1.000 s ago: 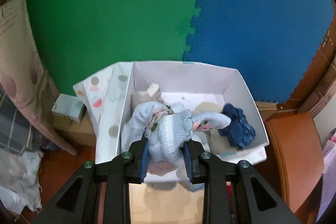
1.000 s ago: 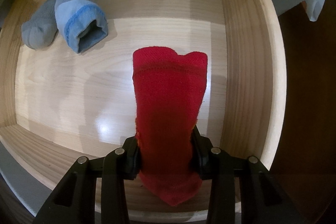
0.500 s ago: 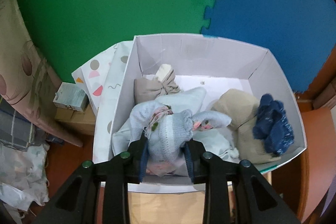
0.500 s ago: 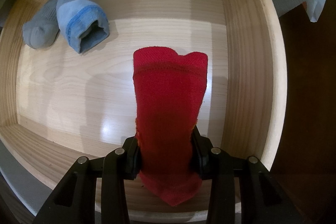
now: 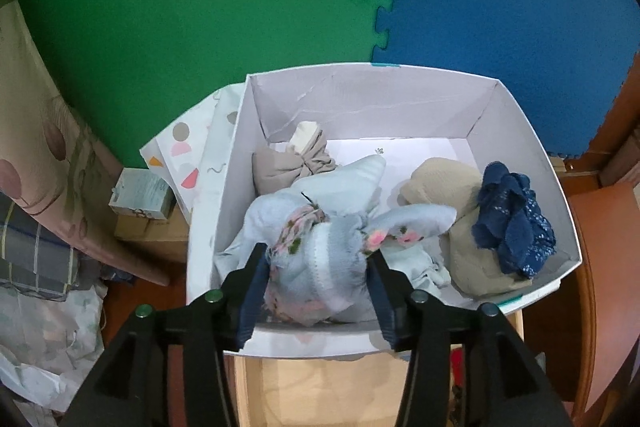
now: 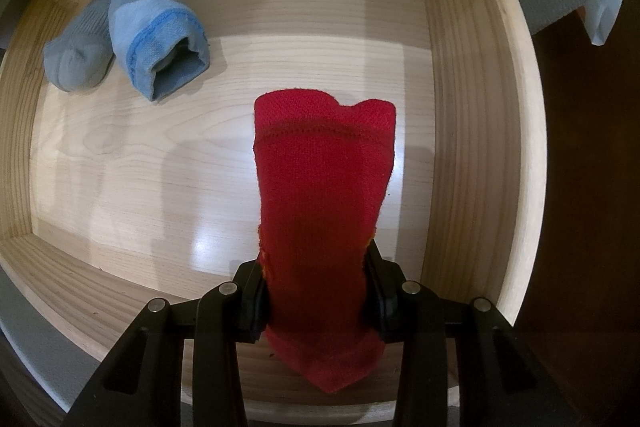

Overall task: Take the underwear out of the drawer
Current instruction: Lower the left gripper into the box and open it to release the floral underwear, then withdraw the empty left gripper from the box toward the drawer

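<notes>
In the left wrist view a pale blue rolled bundle of underwear with pink floral trim (image 5: 320, 247) lies at the near end of a white cardboard box (image 5: 360, 83), on other clothes. My left gripper (image 5: 316, 267) straddles it; its jaws are opening and the pads sit at the bundle's sides without squeezing. In the right wrist view my right gripper (image 6: 316, 291) points straight down into a light wooden drawer (image 6: 472, 107) and is shut on a red sock (image 6: 324, 187) that hangs above the drawer floor.
The box also holds a taupe knotted bundle (image 5: 288, 163), a beige bundle (image 5: 448, 195) and a dark blue one (image 5: 516, 223). Green and blue foam mats (image 5: 200, 7) lie beyond. A light blue rolled sock (image 6: 156, 31) and a grey sock (image 6: 76, 55) lie in the drawer's far left corner.
My left gripper came down closer to the box with the pale blue bundle, and its jaws have spread wider. The right gripper and the red sock have not moved.
</notes>
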`<state>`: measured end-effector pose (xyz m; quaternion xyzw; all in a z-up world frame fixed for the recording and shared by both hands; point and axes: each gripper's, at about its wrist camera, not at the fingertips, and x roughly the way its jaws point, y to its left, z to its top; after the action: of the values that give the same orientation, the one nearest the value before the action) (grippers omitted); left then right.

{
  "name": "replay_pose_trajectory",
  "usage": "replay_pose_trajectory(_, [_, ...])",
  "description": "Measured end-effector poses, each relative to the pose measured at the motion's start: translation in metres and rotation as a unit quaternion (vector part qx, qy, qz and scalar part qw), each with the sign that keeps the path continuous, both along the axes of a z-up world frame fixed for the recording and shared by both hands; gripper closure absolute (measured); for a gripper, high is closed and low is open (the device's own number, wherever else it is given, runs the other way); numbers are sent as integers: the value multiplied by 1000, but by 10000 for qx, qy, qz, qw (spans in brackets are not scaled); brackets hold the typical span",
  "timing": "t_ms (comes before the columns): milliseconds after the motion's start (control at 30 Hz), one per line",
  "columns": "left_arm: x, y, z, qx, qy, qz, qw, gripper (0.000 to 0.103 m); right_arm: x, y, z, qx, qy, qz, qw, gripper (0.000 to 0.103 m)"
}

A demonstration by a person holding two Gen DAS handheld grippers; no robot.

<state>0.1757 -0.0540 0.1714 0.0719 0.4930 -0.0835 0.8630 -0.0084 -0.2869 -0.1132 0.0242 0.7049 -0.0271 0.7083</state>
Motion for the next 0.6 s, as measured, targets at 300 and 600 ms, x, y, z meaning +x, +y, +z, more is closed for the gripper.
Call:
replay_pose_trajectory(300, [-16,18,20,-120,-116,17,9999,54,-1,4,2,-28,0,17,10000,67])
replay_pose_trajectory(600, [-34,44,35,-140,-160,97,9997,54,-2,4,5,-47,1,49,10000,67])
